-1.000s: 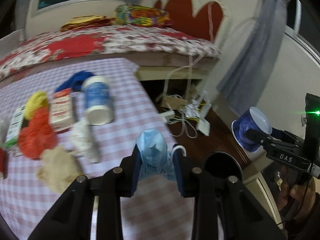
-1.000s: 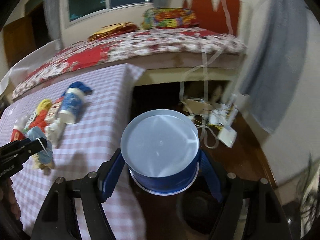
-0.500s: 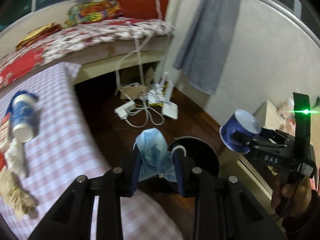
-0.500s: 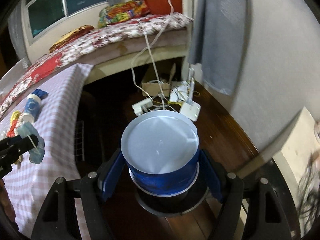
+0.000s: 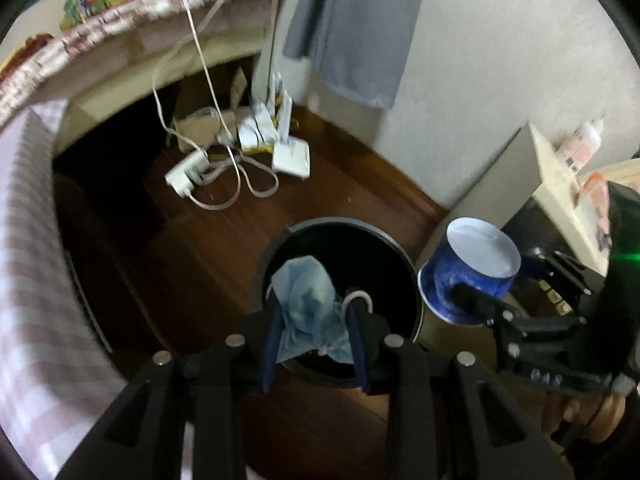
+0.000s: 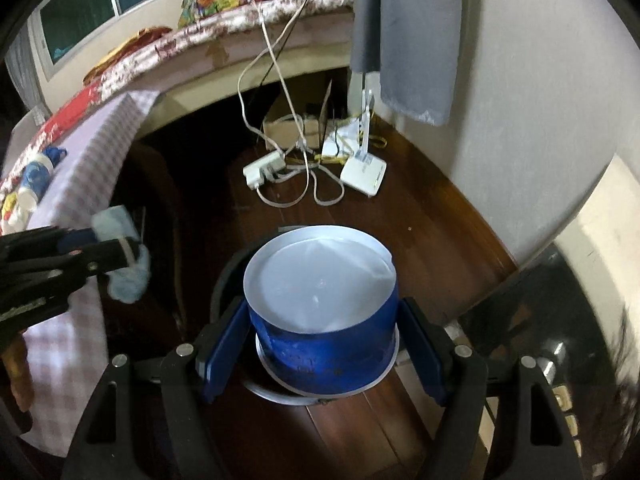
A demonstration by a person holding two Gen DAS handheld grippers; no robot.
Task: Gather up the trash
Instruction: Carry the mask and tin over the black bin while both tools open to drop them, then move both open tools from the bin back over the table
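A crumpled light-blue face mask [image 5: 306,296] sits pinched in my left gripper [image 5: 314,314], which is shut on it and hangs over the mouth of a round black bin [image 5: 336,223] on the wooden floor. My right gripper [image 6: 322,338] is shut on a blue paper cup [image 6: 320,292] with its white bottom toward the camera, above the same bin [image 6: 226,280]. The left wrist view shows the cup [image 5: 472,276] just right of the bin's rim. From the right wrist view, the left gripper [image 6: 116,250] and the mask [image 6: 126,278] appear at the left, by the table edge.
The pink checked table [image 5: 28,280] stands left of the bin, with several trash items [image 6: 24,196] still on it. A power strip [image 5: 186,176], cables and a white router [image 5: 292,156] lie on the floor behind. A pale cabinet [image 5: 556,184] stands right.
Both grippers swung from above the table to the right and sank toward the bin. The mask and the cup stayed gripped. The bin now lies right under them.
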